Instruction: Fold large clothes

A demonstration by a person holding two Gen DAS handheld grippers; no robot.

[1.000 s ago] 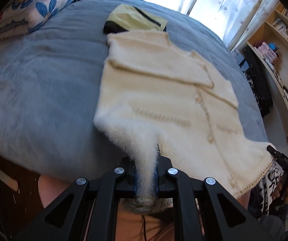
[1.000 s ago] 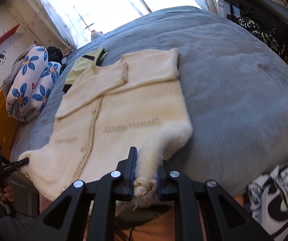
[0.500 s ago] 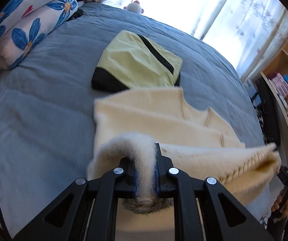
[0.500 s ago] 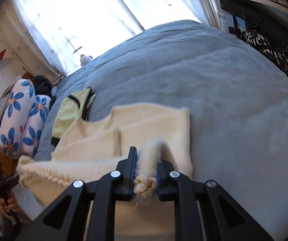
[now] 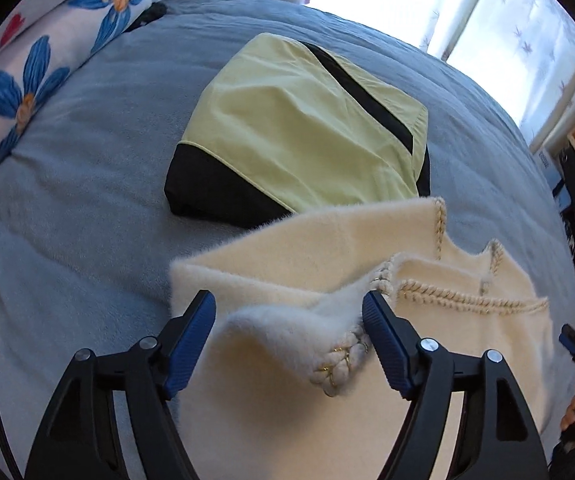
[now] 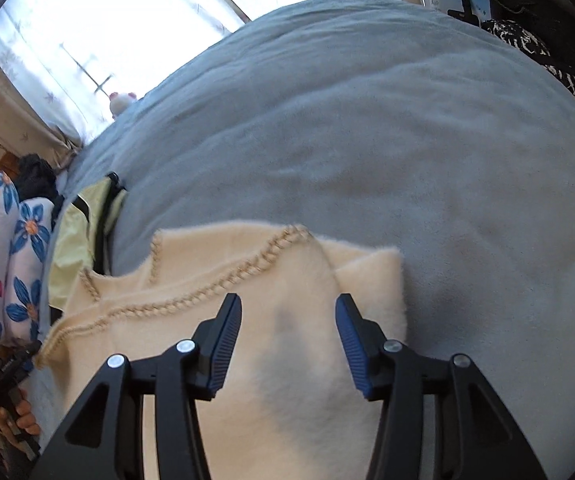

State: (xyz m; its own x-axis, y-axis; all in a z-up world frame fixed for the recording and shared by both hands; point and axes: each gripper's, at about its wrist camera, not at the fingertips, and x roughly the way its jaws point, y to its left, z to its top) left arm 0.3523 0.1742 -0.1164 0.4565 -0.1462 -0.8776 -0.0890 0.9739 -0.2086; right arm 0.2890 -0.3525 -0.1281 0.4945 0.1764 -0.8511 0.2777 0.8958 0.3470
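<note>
Cream cardigan (image 5: 327, 248) on bed, both tools just opened, corner (perhaps touching) between left tool's (image 5: 289, 312) pads.

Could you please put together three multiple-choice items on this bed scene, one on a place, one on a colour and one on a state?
1. Where does the folded yellow-green garment lie relative to the cream cardigan?
A. Beyond it, nearer the window
B. On top of it
C. On the floor

2. What colour are the flowers on the rolled quilt?
A. Red
B. Blue
C. Green

3. How does the left gripper stand?
A. Shut on the cardigan's hem
B. Shut on nothing
C. Open, the hem corner loose between its fingers

Answers: 1 A, the yellow-green garment lies on the grey bed cover past the cream cardigan. 2 B, the rolled quilt carries blue petals with orange centres. 3 C, the left gripper has just been opening and its pads stand clear of the fluffy corner.
</note>
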